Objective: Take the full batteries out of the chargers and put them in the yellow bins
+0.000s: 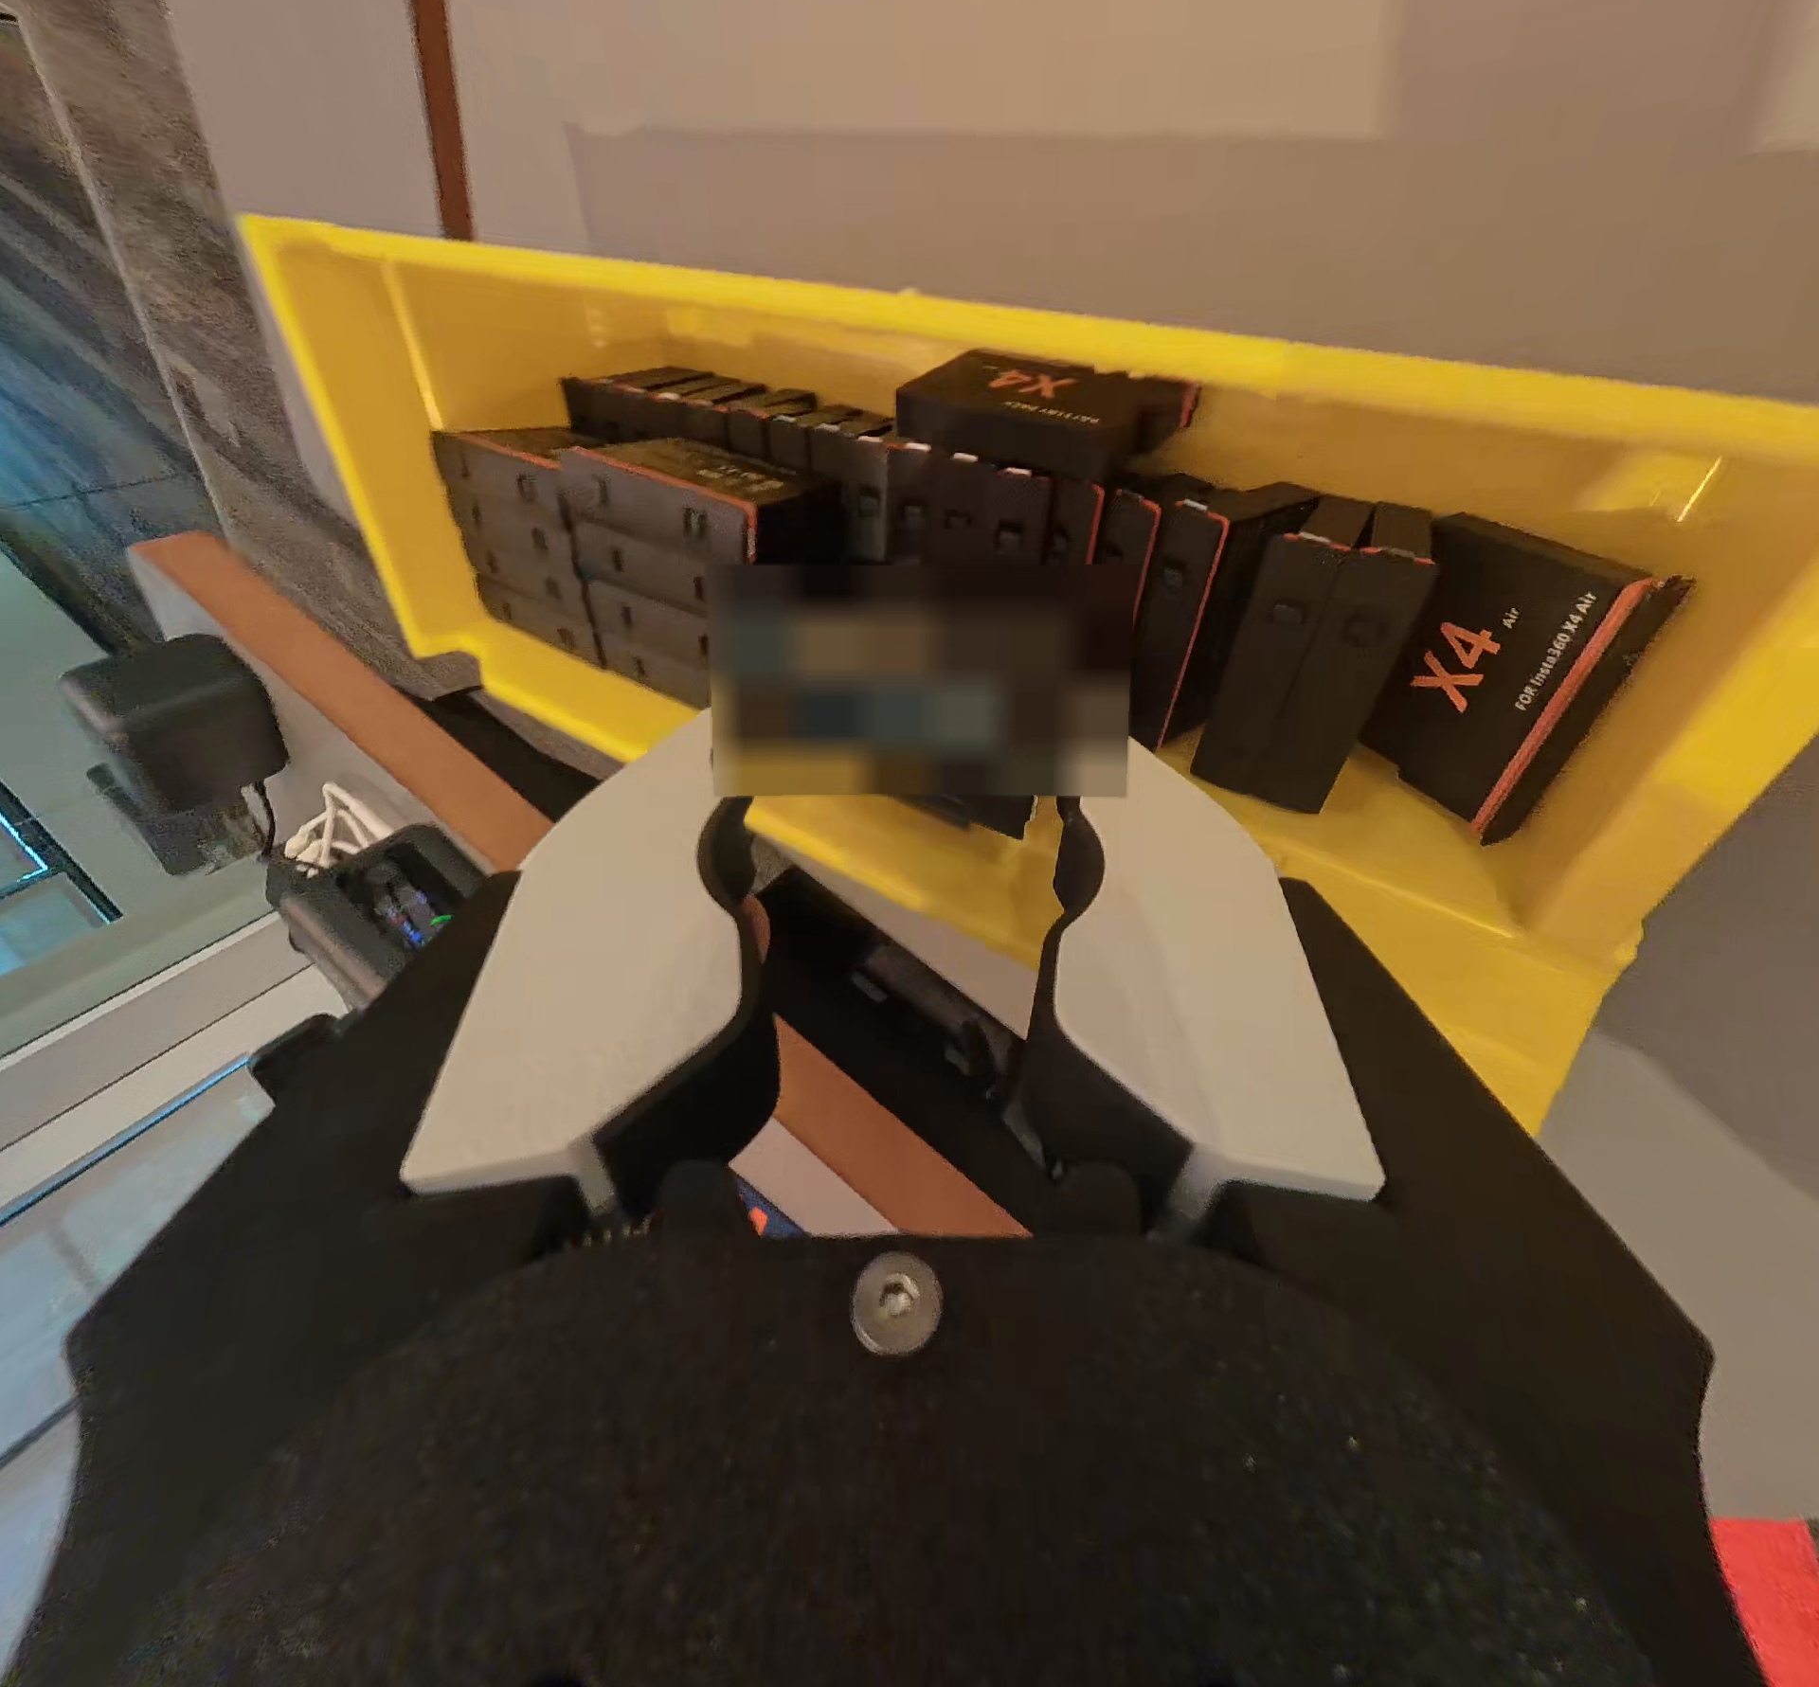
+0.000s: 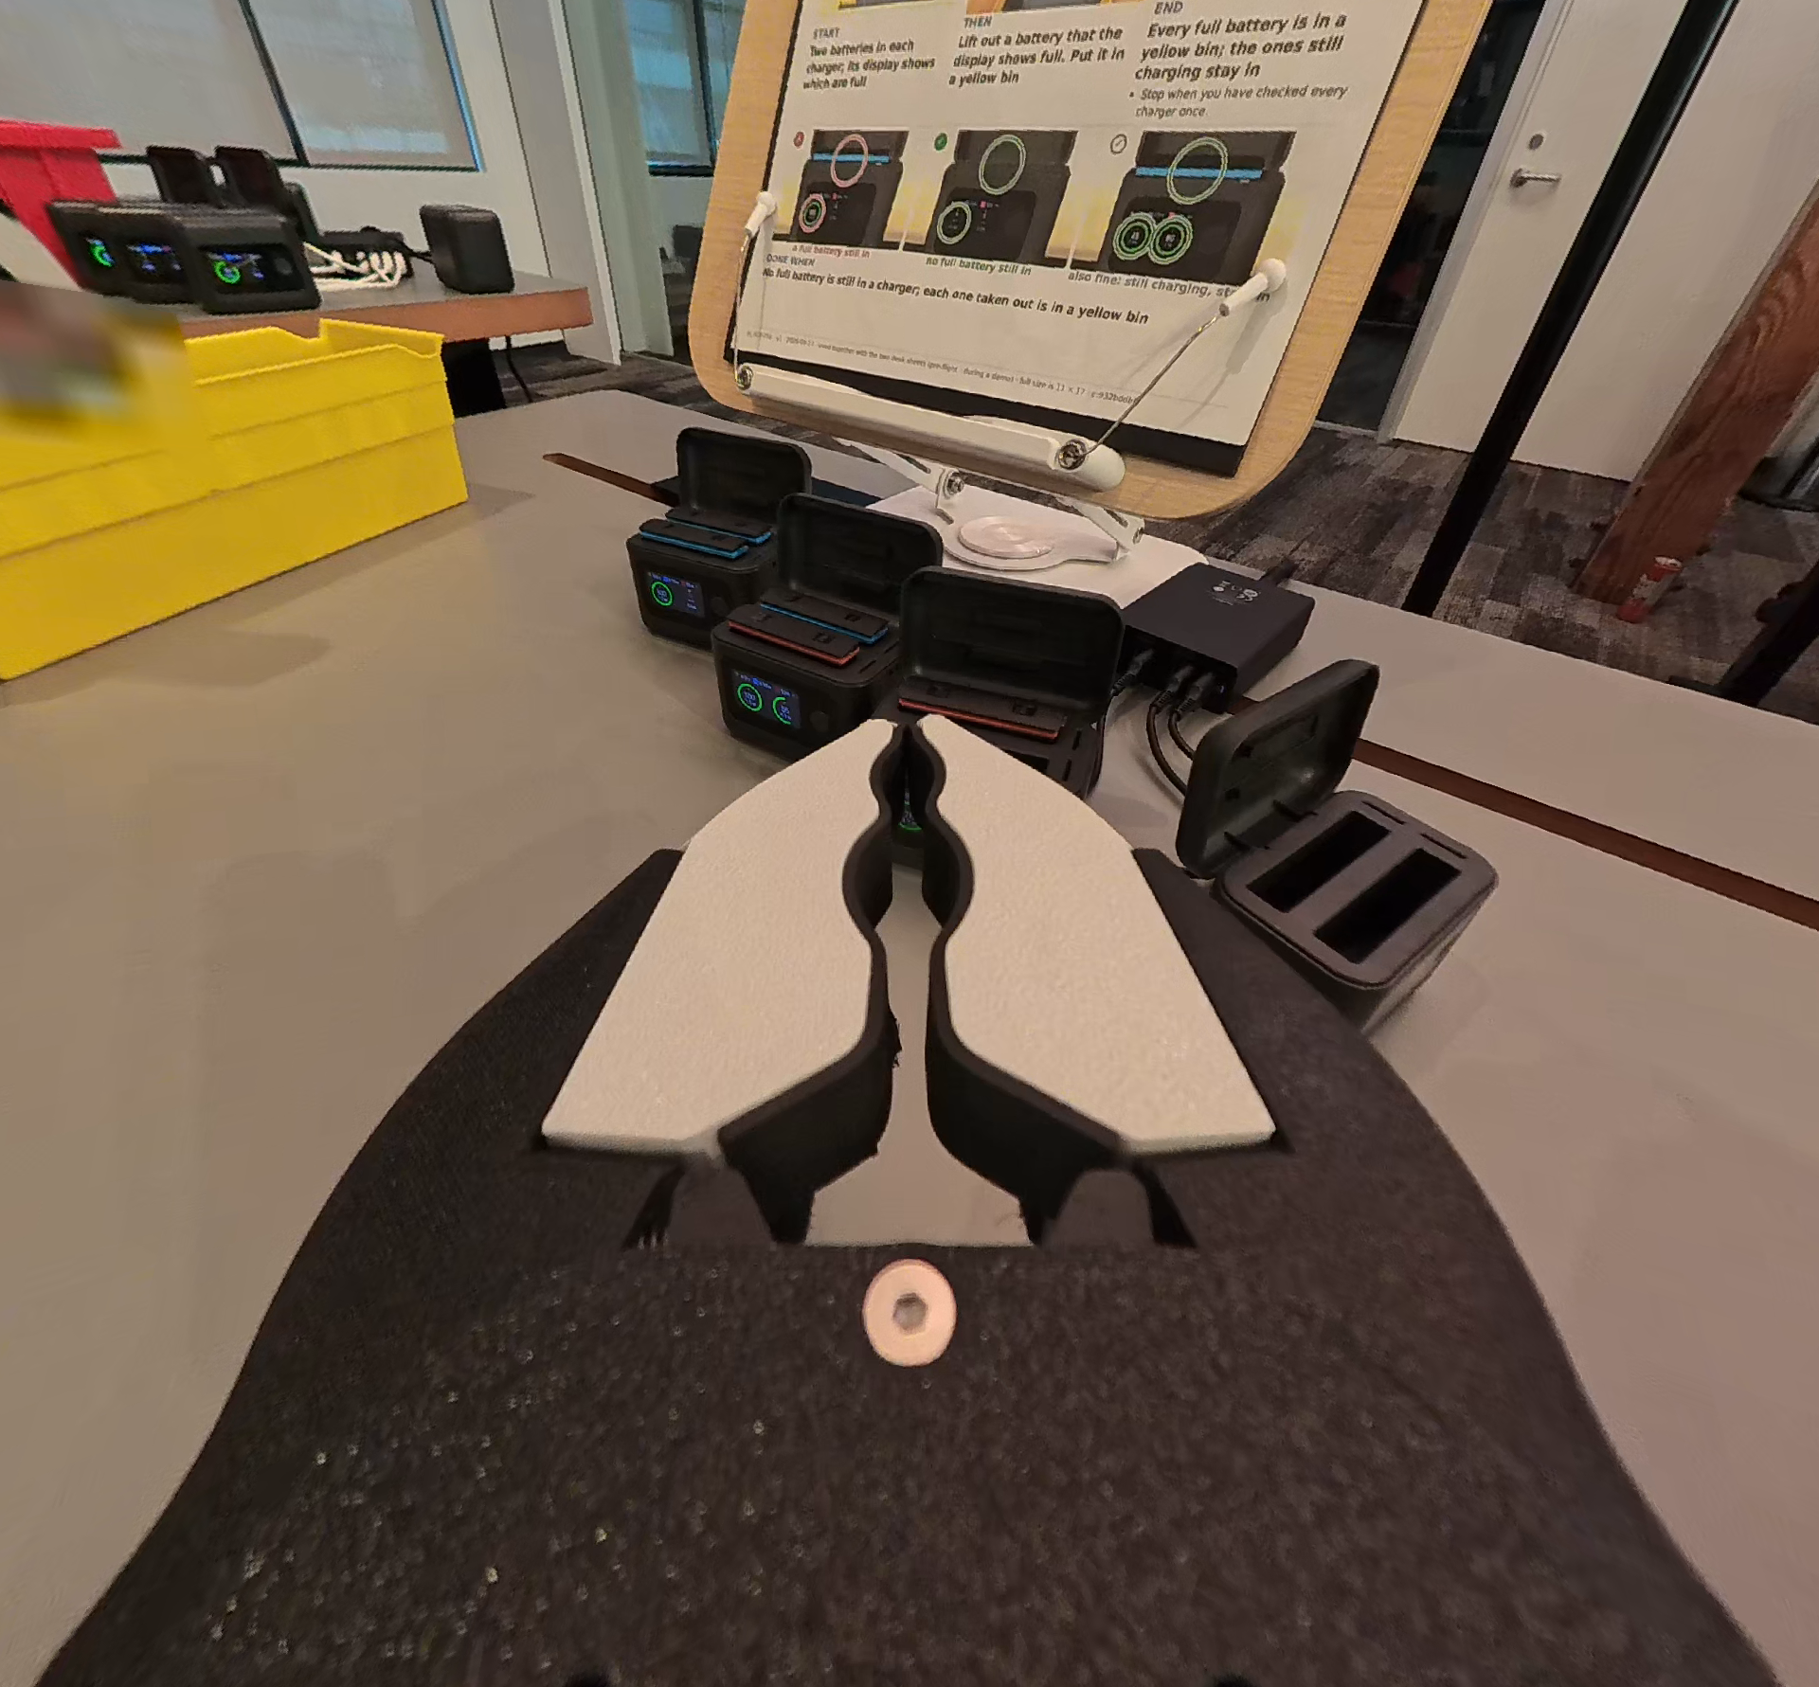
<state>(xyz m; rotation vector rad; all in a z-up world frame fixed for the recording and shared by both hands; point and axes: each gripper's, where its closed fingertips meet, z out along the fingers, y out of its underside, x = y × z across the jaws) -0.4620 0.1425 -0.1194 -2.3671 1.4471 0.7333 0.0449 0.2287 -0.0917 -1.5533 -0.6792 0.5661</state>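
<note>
In the left wrist view a yellow bin [image 1: 1083, 331] holds several black batteries [image 1: 1280, 636], some standing in rows and some lying flat. My left gripper [image 1: 898, 813] is at the bin's front edge, shut on a black battery [image 1: 984, 818]. A mosaic patch hides most of that battery. In the right wrist view my right gripper [image 2: 906, 734] is shut and empty, low over the grey table [image 2: 295, 852] in front of a row of open chargers. The far charger [image 2: 704, 557] and the second charger [image 2: 817, 656] each hold two batteries. The third charger [image 2: 994, 705] holds one. The nearest charger [image 2: 1348, 892] is empty.
A wooden stand with an instruction sheet [image 2: 1034, 164] rises behind the chargers, beside a black power hub [image 2: 1221, 626] with cables. Stacked yellow bins [image 2: 226, 459] stand at the left. A farther table carries more chargers [image 2: 187, 262] and a red bin [image 2: 49, 164]. The tips of one gripper are about 50 centimetres away from the tips of the other.
</note>
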